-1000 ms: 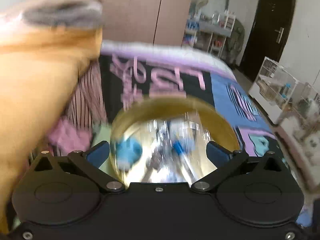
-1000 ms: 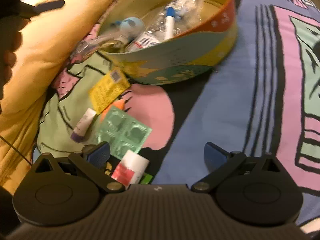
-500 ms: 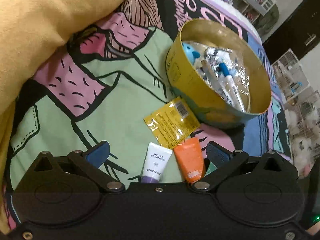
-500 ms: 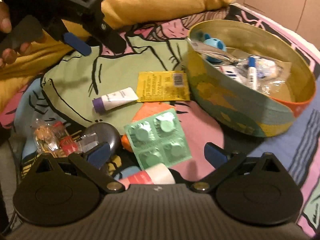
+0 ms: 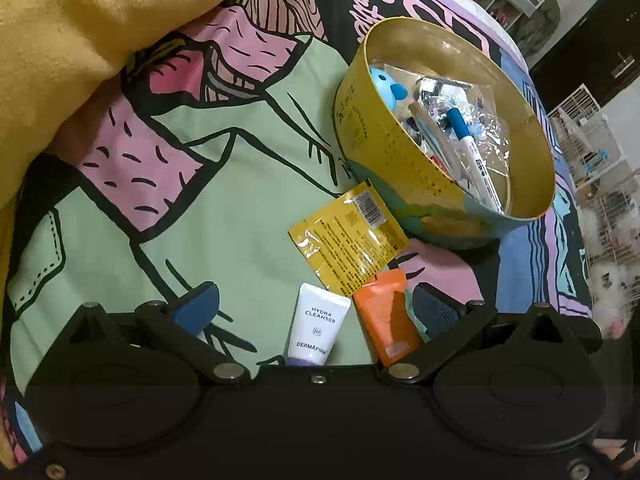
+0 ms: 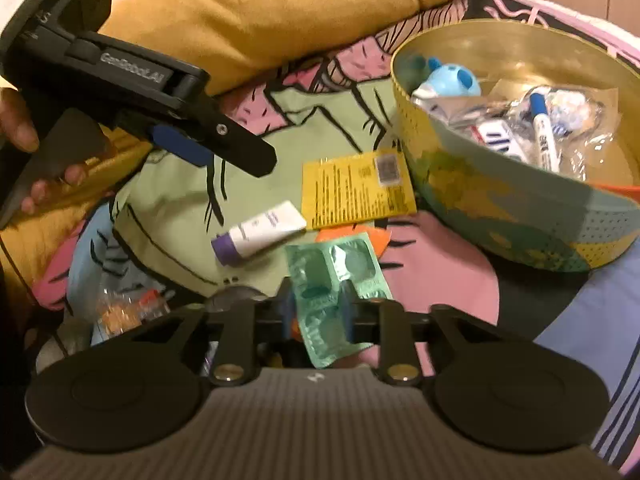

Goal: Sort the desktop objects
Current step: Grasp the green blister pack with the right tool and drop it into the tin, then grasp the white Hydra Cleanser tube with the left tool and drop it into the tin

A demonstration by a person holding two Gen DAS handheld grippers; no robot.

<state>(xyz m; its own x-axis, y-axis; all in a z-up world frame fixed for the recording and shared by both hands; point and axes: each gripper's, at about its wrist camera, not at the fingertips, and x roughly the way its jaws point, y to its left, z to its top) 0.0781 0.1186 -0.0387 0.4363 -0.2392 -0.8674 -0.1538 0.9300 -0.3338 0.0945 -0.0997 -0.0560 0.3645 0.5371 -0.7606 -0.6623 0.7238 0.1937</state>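
Orange tube [image 5: 386,322] half under yellow sachet [image 5: 349,237]; tin [image 6: 520,204] cut off right.

Left gripper [image 5: 316,312]: jaws spread wide, held above the bedding.
Right gripper [image 6: 318,312]: jaws closed on green blister pack [image 6: 340,280].

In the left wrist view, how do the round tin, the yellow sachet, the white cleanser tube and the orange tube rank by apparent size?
1. Round tin, clearly largest.
2. Yellow sachet.
3. White cleanser tube and orange tube: similar, both partly hidden by the hand-held gripper, so I do not rank them.
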